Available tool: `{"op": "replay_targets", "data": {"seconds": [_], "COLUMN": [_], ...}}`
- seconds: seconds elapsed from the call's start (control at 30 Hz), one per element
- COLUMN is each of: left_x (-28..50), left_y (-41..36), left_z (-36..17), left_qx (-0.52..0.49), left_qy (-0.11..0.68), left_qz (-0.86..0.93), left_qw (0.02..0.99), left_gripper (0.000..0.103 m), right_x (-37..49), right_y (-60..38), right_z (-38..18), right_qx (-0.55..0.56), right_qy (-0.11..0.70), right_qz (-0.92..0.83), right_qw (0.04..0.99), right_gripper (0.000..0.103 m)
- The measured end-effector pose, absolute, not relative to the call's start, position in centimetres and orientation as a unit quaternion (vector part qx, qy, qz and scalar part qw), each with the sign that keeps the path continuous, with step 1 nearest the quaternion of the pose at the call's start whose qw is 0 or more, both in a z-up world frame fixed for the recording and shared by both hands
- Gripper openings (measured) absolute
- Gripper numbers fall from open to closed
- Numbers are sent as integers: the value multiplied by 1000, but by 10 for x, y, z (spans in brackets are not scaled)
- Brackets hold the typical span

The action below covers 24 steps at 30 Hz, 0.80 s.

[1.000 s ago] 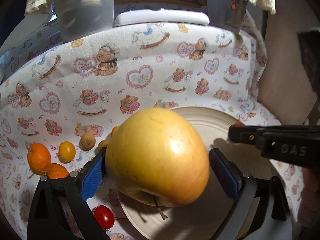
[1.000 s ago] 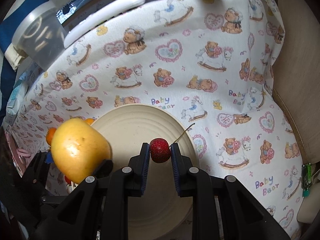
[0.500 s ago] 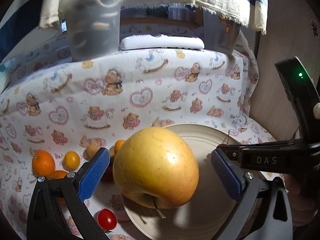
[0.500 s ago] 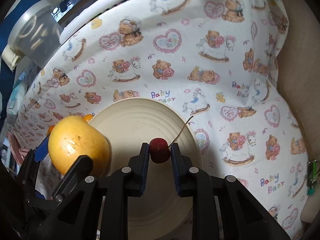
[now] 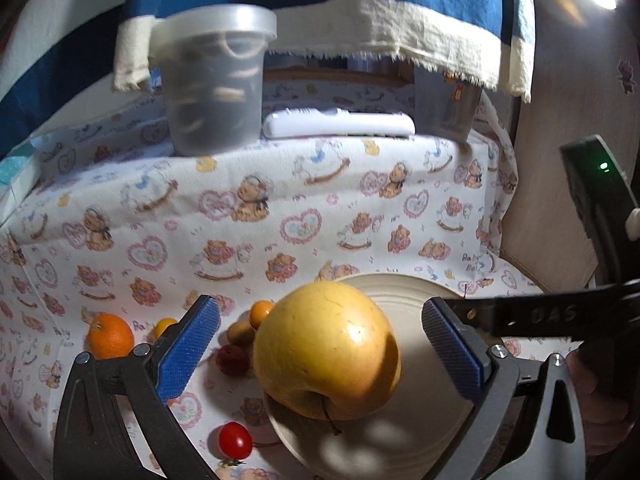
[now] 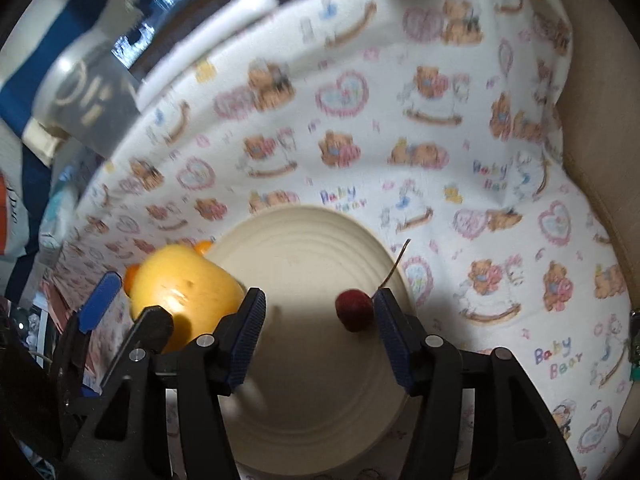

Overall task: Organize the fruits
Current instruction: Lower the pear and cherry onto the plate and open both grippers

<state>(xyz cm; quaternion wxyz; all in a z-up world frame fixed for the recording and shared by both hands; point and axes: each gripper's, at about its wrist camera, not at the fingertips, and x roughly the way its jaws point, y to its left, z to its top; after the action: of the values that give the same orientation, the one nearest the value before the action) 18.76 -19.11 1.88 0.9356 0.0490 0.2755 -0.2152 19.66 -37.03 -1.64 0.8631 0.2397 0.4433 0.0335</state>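
A large yellow apple point(image 5: 326, 350) rests on the left edge of a cream plate point(image 5: 408, 292). My left gripper point(image 5: 320, 306) is open around it, and both blue pads point(image 5: 188, 348) stand clear of its sides. The jaws of my right gripper point(image 6: 320, 304) are opening over the plate point(image 6: 304, 240). A small red cherry point(image 6: 354, 314) with a long stem lies on the plate between them, close beside the right pad point(image 6: 392, 332) and not pinched. The apple point(image 6: 184, 292) shows at the left of the right wrist view.
Left of the plate lie an orange point(image 5: 110, 338), small yellow fruits point(image 5: 164, 326), a dark cherry point(image 5: 232, 360) and a cherry tomato point(image 5: 235, 440). A plastic tub point(image 5: 216, 84) and a white remote point(image 5: 338, 126) sit at the back. A wooden wall point(image 5: 560, 200) bounds the right.
My right gripper's jaws have spread and let go of the cherry, which now lies on the plate. My left gripper has drawn back and up from the apple, its pads wider apart.
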Motion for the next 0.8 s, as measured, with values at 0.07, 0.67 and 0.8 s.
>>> {"op": "replay_targets", "data": {"seconds": [0.07, 0.67, 0.8], "left_x": [186, 125, 114], "left_y": [-188, -80, -54], "left_z": [24, 79, 70], "left_qx": [48, 53, 41], "left_qy": [270, 149, 132], "left_qz": [-215, -123, -127], "left_qw": [937, 980, 982], "left_gripper": [101, 102, 103], "right_x": [190, 157, 148], "right_y": [-372, -338, -320], "right_z": [-6, 46, 52], "right_qx": [245, 163, 131], "right_qy": [421, 306, 286], "right_qz": [38, 49, 60], "right_qw": [872, 937, 947], "right_gripper": [59, 72, 72]}}
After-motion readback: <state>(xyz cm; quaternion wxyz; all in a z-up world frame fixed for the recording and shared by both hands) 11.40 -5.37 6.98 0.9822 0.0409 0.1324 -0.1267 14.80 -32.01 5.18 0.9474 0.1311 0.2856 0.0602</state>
